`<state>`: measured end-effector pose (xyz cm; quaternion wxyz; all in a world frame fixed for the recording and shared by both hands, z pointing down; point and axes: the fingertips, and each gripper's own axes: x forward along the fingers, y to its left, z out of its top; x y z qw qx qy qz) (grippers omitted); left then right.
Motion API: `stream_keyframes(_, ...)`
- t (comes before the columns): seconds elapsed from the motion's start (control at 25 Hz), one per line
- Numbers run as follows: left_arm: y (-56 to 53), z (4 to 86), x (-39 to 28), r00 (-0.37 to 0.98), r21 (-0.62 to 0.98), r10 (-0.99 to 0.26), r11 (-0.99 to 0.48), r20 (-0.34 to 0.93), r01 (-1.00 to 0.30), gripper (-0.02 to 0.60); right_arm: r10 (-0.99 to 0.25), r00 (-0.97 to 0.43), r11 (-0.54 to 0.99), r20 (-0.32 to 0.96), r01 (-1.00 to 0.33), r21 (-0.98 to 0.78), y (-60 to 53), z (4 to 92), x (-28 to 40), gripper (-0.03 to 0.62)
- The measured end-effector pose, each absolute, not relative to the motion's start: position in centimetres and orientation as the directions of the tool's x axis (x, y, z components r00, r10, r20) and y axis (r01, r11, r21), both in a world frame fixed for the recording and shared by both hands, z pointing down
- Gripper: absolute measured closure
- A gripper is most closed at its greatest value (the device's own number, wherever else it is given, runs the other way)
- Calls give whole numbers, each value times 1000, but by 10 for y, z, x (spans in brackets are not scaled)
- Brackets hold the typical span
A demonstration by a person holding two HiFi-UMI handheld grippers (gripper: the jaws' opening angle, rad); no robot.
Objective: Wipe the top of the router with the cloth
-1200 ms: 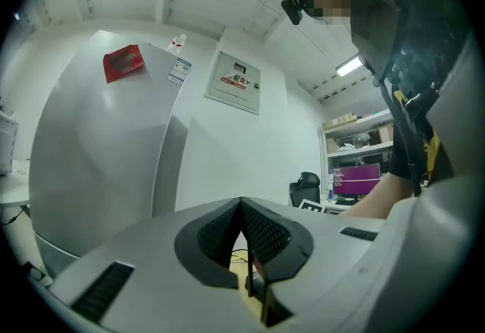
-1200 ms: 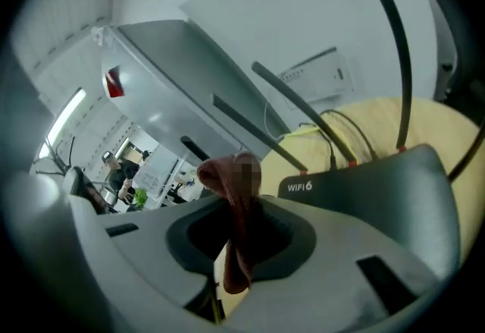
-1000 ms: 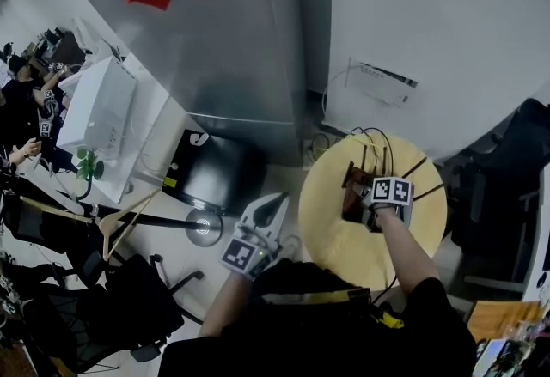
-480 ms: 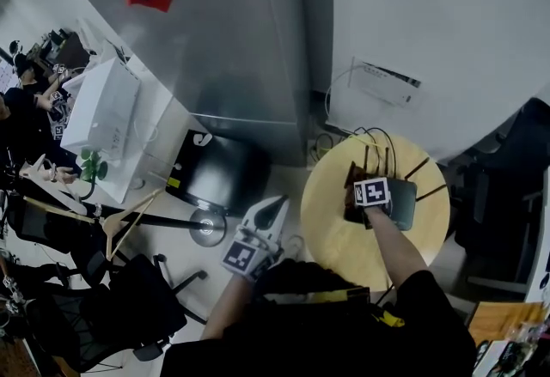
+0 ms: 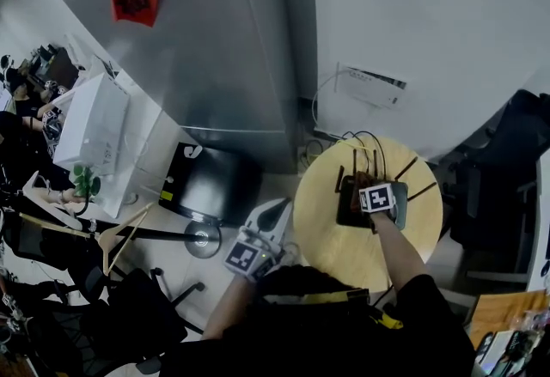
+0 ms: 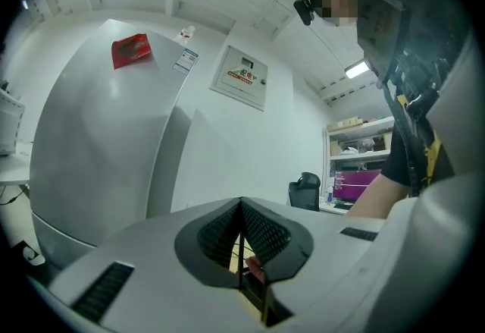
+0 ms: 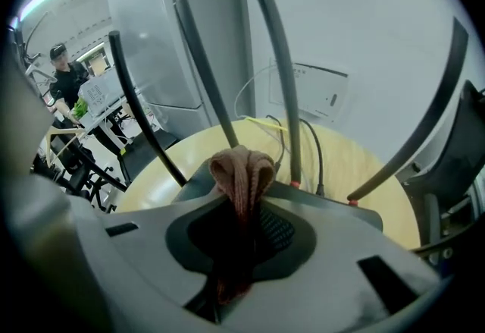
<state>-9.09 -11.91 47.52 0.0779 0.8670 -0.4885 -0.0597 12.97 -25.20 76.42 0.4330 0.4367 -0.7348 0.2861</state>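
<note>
A dark router [image 5: 350, 202] with several upright antennas [image 7: 276, 58] lies on a round yellow table [image 5: 344, 251]. My right gripper [image 5: 372, 185] sits over the router's top and is shut on a brown knitted cloth [image 7: 242, 171]. The cloth bulges out past the jaw tips above the router's grey body [image 7: 333, 204]. Off the table's left edge, my left gripper [image 5: 275, 210] hangs in the air, shut with nothing in it. In the left gripper view, the left gripper [image 6: 242, 248] points at a wall and the fridge.
A tall grey fridge [image 5: 215, 49] stands behind the table, with a black box [image 5: 206, 182] on the floor at its foot. Cables [image 5: 361, 143] run from the router up to a white wall box [image 5: 369, 85]. An office chair [image 5: 129, 315] and desks with people are at far left.
My right gripper with the cloth slid left across the router's top, then back a little to the right. The left gripper stayed beside the table.
</note>
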Motion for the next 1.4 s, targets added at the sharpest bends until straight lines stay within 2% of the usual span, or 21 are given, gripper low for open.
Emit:
stream_keyframes(0.08,-120,475,-91,517,198,-855,-512,-26,-836,588,-367,-228,429,902,-902,-53,-245,771,141,531)
stream_keyframes(0.6,-126,482,-91,521,228,-853,-512,-22,-828,587,-383,-111,335,917,-942,27,-241,770,218,531)
stream_keyframes(0.8,-127,485,-85,533,228,-846,-524,-26,-821,588,-461,-136,345,877,-938,37,-255,755,224,531)
stream_keyframes(0.92,-127,485,-80,543,231,-839,-534,-27,-814,587,-400,-95,325,912,-945,43,-240,762,236,531)
stream_keyframes(1.04,-127,485,-75,554,229,-832,-545,-26,-807,588,-392,-92,321,915,-946,43,-238,764,241,531)
stream_keyframes(1.2,-128,485,-74,558,232,-829,-548,-26,-804,586,-468,-67,345,881,-932,113,-253,758,247,531)
stream_keyframes(1.4,-129,484,-72,567,214,-823,-558,-23,-802,588,-450,14,344,893,-920,188,-245,756,261,531)
